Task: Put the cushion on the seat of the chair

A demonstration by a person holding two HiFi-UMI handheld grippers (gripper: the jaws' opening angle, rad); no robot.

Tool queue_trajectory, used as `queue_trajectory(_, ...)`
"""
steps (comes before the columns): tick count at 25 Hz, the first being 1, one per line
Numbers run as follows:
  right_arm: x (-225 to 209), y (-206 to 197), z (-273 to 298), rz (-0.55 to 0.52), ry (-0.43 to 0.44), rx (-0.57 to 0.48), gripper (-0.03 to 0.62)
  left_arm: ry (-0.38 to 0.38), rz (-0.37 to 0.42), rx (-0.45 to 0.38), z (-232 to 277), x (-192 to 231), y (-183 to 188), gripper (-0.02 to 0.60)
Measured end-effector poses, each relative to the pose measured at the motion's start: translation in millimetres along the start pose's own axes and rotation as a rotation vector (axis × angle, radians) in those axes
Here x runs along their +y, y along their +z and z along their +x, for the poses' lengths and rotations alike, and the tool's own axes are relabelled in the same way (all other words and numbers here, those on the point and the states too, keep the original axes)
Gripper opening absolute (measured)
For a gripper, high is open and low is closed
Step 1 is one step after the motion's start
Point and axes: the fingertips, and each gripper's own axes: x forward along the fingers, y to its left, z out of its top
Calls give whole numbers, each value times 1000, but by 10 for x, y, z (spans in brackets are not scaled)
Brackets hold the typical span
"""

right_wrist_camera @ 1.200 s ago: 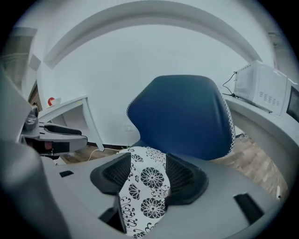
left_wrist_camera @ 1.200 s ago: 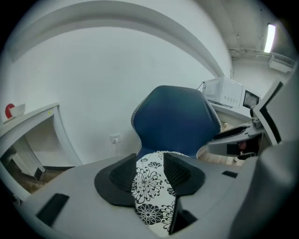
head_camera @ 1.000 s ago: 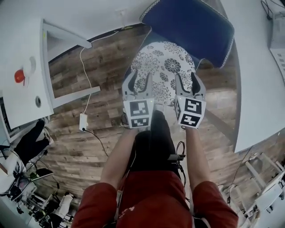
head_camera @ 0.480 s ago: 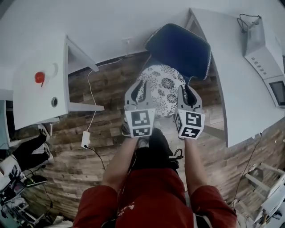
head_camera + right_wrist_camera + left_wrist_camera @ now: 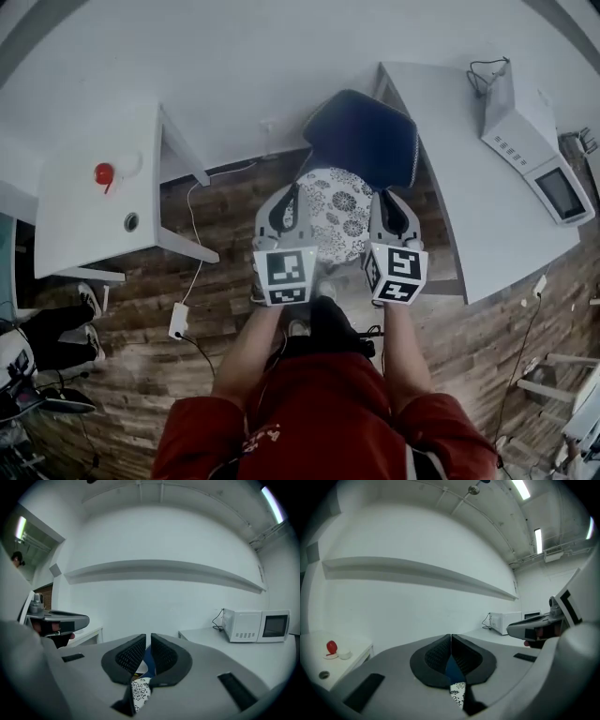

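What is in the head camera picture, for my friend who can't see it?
Seen from above, a black-and-white flowery cushion lies on the seat of a blue chair, and a person in a red top holds the left gripper and right gripper at either side of it. A white desk at the right bears a microwave.

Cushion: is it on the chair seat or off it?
On. In the head view the flowery cushion lies on the seat of the blue chair.
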Motion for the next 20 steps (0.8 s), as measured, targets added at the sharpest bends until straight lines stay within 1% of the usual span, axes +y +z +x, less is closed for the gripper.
queue_trajectory(5, 86, 471, -345, -44, -30, -110, 52, -12, 31, -81, -290, -14, 405, 29)
queue_trajectory(11, 184, 868, -638, -66, -38, -209, 52, -29, 72, -155, -530, -70, 759, 29)
queue_trajectory(14, 249, 991, -710, -74, -33, -242, 52, -29, 78, -175, -589, -68, 841, 29)
queue_trajectory(20, 236, 1073, -784, -79, -38, -281, 52, -26, 86, -205, -657, -78, 971, 29)
